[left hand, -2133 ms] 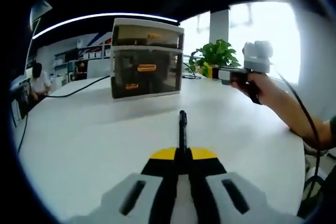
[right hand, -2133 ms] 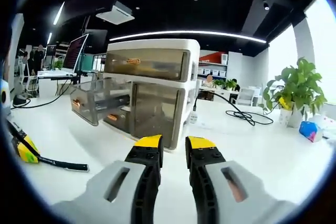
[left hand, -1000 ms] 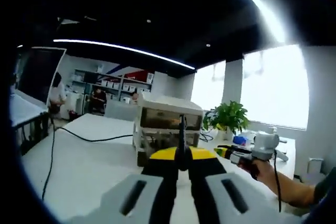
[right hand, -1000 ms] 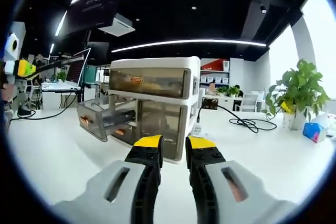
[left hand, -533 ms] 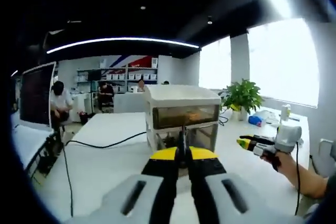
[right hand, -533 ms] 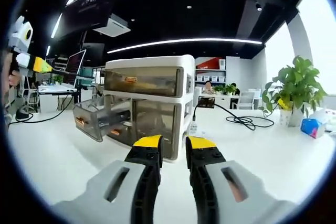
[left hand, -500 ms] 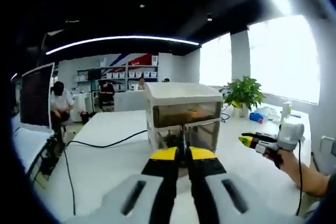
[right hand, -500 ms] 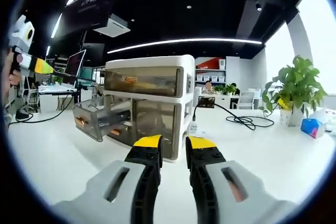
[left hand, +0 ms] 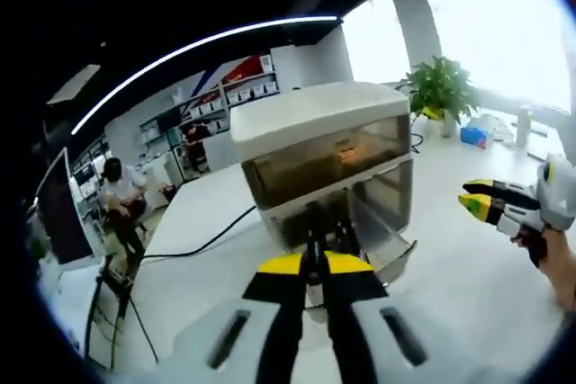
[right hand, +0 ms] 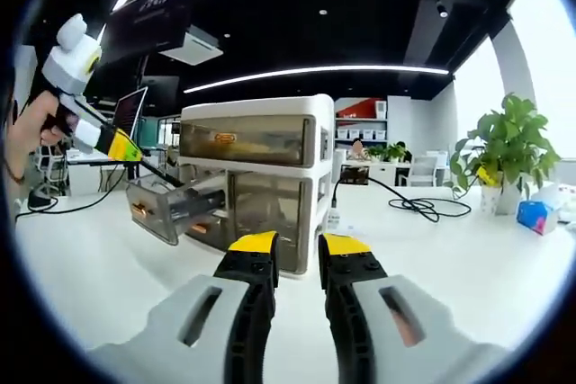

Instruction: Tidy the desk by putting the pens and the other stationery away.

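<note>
The left gripper (left hand: 310, 265) has its fingers closed on a black pen (left hand: 312, 238), which sticks straight out past the yellow tips toward the drawer unit (left hand: 326, 161). In the right gripper view the same gripper (right hand: 126, 148) comes in from the left, held in a hand (right hand: 31, 132), angled downward, with the pen (right hand: 162, 174) reaching over the rim of the open drawer (right hand: 173, 205). Whether the pen tip touches the drawer cannot be told.

The drawer unit (right hand: 257, 173) is white with smoky, see-through drawer fronts, and it stands on the white surface (right hand: 468, 263). Its top drawer (right hand: 247, 139) is shut. The open drawer, on the lower level, is pulled out to the left in the right gripper view.

The right gripper (right hand: 297, 253) hovers in front of the unit, apart from it, with its fingers slightly parted and nothing between them. In the left gripper view it (left hand: 475, 200) shows at the right edge, held in a hand (left hand: 560, 263), well apart from the drawer unit.

A potted plant (right hand: 506, 152) stands on the surface to the right of the unit, and a black cable (right hand: 421, 202) lies between the two. Farther back in the left gripper view a person (left hand: 119, 197) sits at another desk.
</note>
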